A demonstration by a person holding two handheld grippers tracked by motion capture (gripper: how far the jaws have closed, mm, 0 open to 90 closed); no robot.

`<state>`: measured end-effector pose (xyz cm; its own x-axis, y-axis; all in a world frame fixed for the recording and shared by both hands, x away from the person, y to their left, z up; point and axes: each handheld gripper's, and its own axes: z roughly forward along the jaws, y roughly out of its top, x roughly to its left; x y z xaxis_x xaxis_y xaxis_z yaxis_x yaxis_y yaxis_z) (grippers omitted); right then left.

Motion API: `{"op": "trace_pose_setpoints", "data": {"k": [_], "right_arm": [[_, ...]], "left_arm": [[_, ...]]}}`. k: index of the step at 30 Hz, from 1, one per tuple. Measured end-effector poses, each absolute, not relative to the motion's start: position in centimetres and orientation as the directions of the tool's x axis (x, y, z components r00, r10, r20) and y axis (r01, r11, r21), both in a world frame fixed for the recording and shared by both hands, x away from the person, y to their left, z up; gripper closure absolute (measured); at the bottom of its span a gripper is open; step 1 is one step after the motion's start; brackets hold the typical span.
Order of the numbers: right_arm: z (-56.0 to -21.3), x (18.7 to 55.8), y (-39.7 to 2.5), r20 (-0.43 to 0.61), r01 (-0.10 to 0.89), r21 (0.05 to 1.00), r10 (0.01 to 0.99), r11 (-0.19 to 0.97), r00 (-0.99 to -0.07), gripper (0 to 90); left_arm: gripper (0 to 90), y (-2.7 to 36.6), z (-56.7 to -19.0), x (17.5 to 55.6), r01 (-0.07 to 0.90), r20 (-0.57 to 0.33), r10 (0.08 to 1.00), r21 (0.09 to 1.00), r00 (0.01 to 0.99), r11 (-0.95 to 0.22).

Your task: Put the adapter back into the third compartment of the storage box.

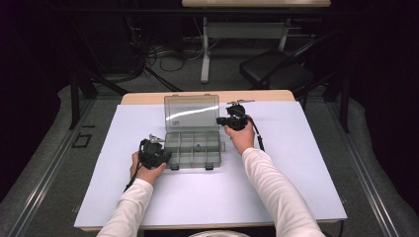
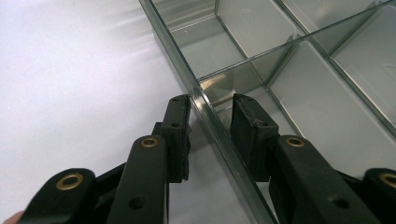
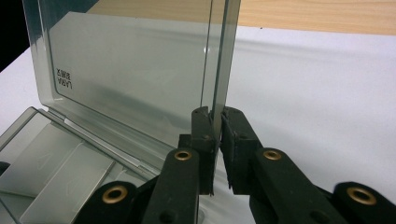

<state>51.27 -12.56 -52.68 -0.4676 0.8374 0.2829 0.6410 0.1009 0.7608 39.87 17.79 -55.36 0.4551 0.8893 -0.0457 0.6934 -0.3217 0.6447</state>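
White matte sheet [image 1: 207, 192] — clear plastic compartment box [image 1: 192, 148] | lid [image 3: 140, 70] pinched — right gripper [image 3: 218, 122]

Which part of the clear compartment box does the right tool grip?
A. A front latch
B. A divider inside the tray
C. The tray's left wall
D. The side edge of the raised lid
D: in the right gripper view, the right tool pinches the side edge of the upright lid.
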Motion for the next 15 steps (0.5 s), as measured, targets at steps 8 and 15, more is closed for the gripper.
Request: {"op": "trace_pose_setpoints", "data": {"k": [8, 15], "right_arm": [[-52.69, 51.11, -12.46, 0.281, 0.641, 0.762, 0.843, 0.094, -0.458, 83.8], [-52.66, 50.94, -12.43, 0.271, 0.636, 0.765, 0.848, 0.097, -0.456, 84.0]], "left_arm": [[57.6, 18.21, -55.29, 40.1, 0.711, -0.097, 0.88, 0.632, 0.466, -0.307], [45.5, 18.68, -54.61, 40.16, 0.714, -0.135, 0.871, 0.639, 0.472, -0.287]]}}
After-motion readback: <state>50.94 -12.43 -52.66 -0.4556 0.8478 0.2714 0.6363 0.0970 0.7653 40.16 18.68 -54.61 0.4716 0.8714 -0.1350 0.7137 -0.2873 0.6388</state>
